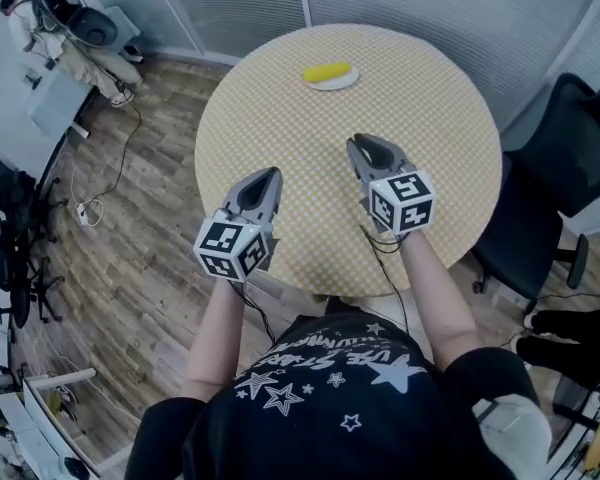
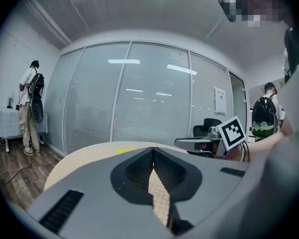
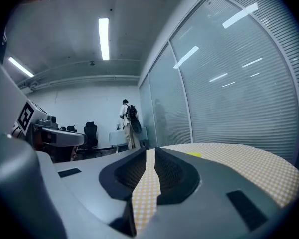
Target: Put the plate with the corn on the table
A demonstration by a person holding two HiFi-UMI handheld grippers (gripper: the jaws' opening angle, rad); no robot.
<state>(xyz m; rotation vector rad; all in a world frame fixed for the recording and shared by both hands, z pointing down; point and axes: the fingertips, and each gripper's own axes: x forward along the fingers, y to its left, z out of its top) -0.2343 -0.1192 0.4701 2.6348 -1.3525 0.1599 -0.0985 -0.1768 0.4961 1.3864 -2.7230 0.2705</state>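
Observation:
A yellow corn cob (image 1: 327, 71) lies on a small white plate (image 1: 338, 82) at the far side of the round table (image 1: 450, 108) with its checked yellow cloth. Over the near half of the table, my left gripper (image 1: 272, 174) and right gripper (image 1: 358, 141) both point toward the plate, well short of it. In the left gripper view my left gripper (image 2: 153, 149) is shut with its tips meeting and nothing held; the corn (image 2: 124, 152) shows as a yellow sliver beyond. My right gripper (image 3: 150, 151) is shut to a thin slit, empty, with the corn (image 3: 193, 154) far ahead.
A black office chair (image 1: 545, 203) stands close to the table's right edge. Cables and a power strip (image 1: 88, 208) lie on the wood floor at the left. A glass wall with blinds (image 2: 149, 93) runs behind the table. A person with a backpack (image 3: 127, 123) stands far off.

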